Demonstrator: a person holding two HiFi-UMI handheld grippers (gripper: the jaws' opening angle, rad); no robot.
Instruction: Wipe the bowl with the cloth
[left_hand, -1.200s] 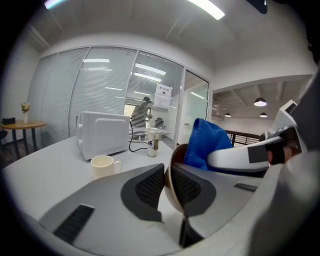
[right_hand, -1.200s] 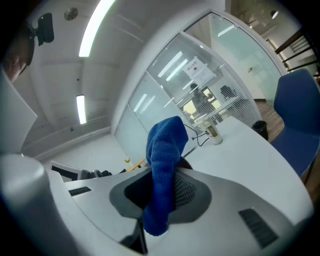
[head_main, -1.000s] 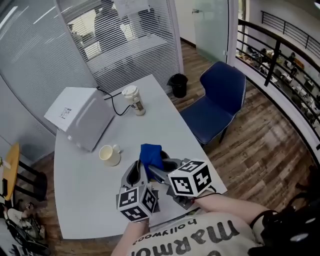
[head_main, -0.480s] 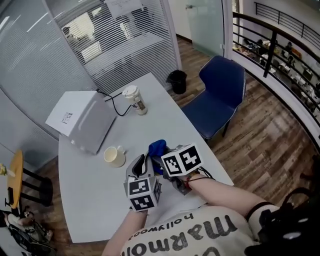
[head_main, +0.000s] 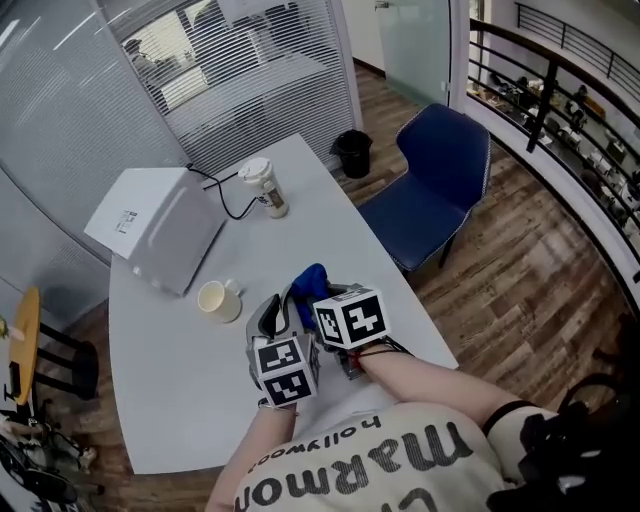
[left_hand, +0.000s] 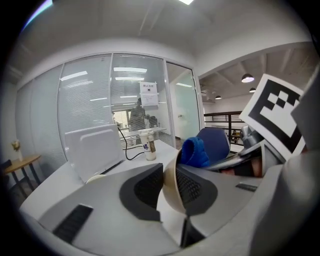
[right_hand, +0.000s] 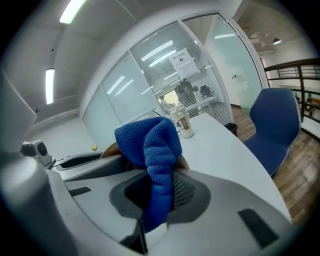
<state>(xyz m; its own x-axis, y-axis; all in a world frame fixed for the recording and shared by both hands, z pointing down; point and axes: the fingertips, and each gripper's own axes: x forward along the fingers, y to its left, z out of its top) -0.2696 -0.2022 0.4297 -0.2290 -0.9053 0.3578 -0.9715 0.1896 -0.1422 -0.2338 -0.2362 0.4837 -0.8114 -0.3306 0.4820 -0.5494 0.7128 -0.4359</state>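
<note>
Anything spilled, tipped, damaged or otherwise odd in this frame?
Nothing stands out. The left gripper, its jaws just eased slightly wider, pinches the bowl by its wall, tilted on edge; the right gripper holds the blue cloth. The mug and lidded cup stand upright on the table, no spill visible.

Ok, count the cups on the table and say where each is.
2. A lidded paper cup stands near the table's far edge, right of the white box. A cream mug stands by that box's near corner. The near table is partly covered, so another could be hidden.
</note>
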